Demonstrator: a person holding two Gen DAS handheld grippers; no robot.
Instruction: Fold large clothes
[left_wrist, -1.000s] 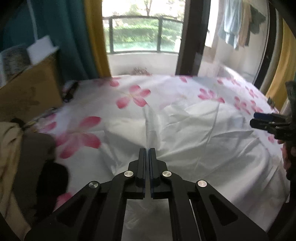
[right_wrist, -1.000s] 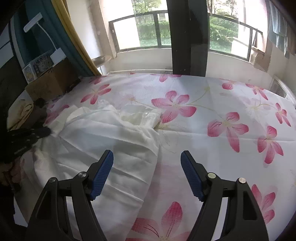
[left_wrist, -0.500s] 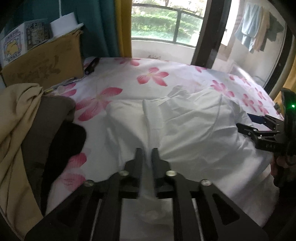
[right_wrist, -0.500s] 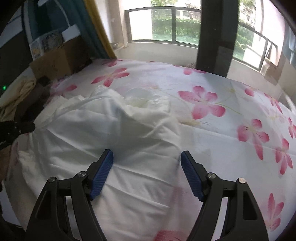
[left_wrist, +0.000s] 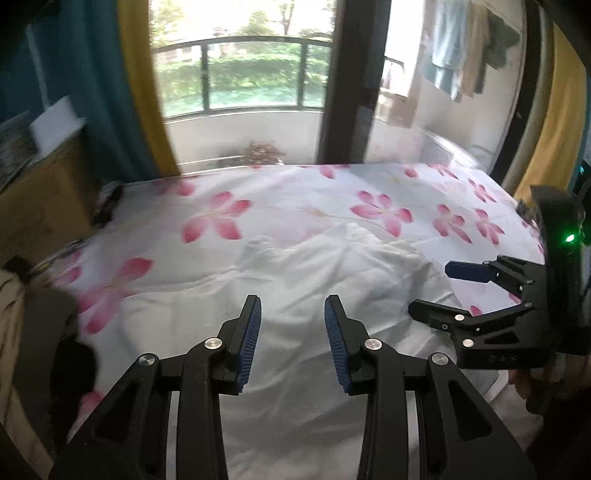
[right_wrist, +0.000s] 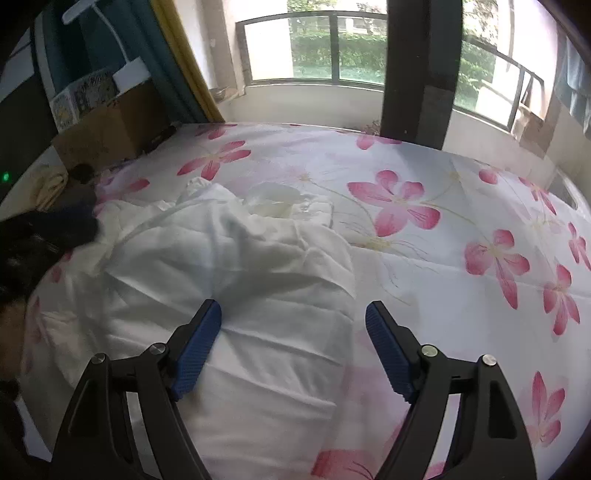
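A crumpled white garment (left_wrist: 332, 280) lies in a heap on the flowered bed sheet (left_wrist: 295, 206). My left gripper (left_wrist: 293, 301) hovers above the garment's near part. Its jaws are opening and nothing sits between the blue pads. In the right wrist view the same garment (right_wrist: 240, 266) spreads from the left to under my right gripper (right_wrist: 293, 306). That gripper's jaws are wide and still opening, held just above the cloth with nothing clamped. The right gripper (left_wrist: 430, 290) also shows at the right of the left wrist view, held by a hand.
A cardboard box (right_wrist: 103, 133) stands at the bed's far left corner. A pile of beige and dark clothes (left_wrist: 37, 332) lies at the left edge. Bare sheet (right_wrist: 461, 221) stretches right of the garment. Windows and curtains (left_wrist: 147, 92) stand behind the bed.
My left gripper was shut on a fold of the white garment; it has let go and its jaws have parted. The cloth dropped onto the bed. My right gripper has shifted over the garment.
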